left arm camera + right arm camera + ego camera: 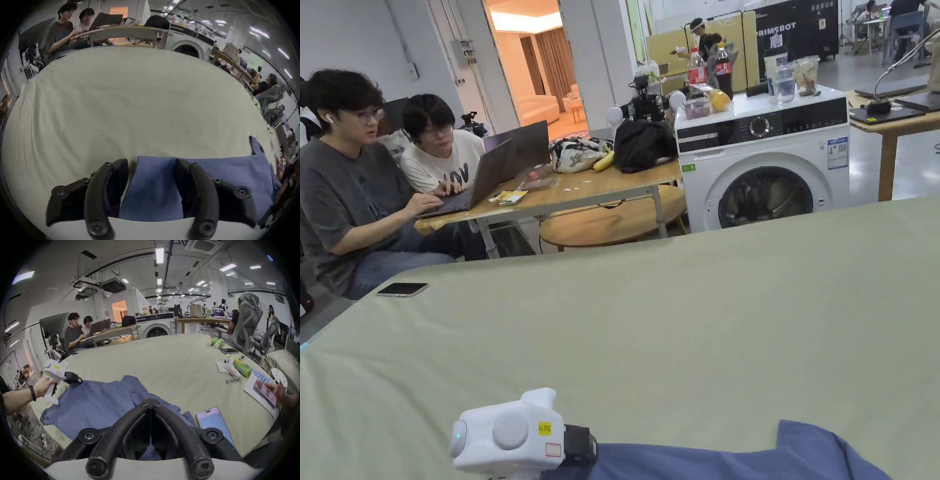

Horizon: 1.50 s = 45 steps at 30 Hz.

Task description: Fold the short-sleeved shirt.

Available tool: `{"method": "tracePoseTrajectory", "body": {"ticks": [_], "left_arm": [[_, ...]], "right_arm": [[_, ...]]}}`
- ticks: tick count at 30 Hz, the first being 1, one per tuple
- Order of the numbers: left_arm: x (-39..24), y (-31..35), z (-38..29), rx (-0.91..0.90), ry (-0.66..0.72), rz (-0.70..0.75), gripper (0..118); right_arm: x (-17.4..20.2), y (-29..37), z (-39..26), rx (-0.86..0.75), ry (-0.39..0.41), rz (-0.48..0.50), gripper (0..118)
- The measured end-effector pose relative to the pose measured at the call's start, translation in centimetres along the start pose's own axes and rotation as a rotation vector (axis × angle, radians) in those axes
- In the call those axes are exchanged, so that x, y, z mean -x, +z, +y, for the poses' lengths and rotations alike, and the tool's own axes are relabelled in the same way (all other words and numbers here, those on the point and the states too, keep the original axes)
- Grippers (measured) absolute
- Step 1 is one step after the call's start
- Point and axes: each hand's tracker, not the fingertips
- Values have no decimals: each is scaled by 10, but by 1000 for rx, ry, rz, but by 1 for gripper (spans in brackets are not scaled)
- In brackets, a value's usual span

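Shirt spread at the near edge, one gripper wide, one closed

Blue shirt (97, 402) lies rumpled on the pale green sheet (675, 312) that covers the big work surface, close to the person's edge of it. In the head view the shirt's upper hem and one raised corner show at the bottom of the picture.

The left gripper (151, 164) hovers just over the shirt's edge with its jaws spread wide; blue cloth shows in the gap between them, and neither jaw presses on it. In the right gripper view a hand (43, 388) holds that gripper's white body at the shirt's far left corner.

The right gripper (150, 403) has its jaws drawn together, tips meeting, above the shirt's near part. Whether any cloth is pinched between the tips cannot be told.

A phone (214, 421) lies face up on the sheet just right of the shirt. Another phone (402, 289) rests at the sheet's far left corner. Beyond the sheet stand a washing machine (765, 162) and a wooden desk (569, 194), where two people sit at a laptop (494, 165).
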Motion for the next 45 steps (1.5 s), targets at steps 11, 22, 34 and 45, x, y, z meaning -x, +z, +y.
{"method": "tracePoseTrajectory", "body": {"ticks": [11, 22, 34, 45], "left_arm": [[-13, 3, -2, 3, -114, -14, 2], [-16, 1, -11, -17, -101, 9, 2], [-7, 40, -22, -143, 37, -64, 2], [-2, 290, -42, -711, -67, -150, 2]], "right_arm": [[-11, -3, -6, 34, -57, -17, 3], [-21, 12, -41, 90, -198, -107, 64], [-24, -12, -87, 186, -484, -8, 5], [11, 40, 29, -122, -138, 56, 5]]}}
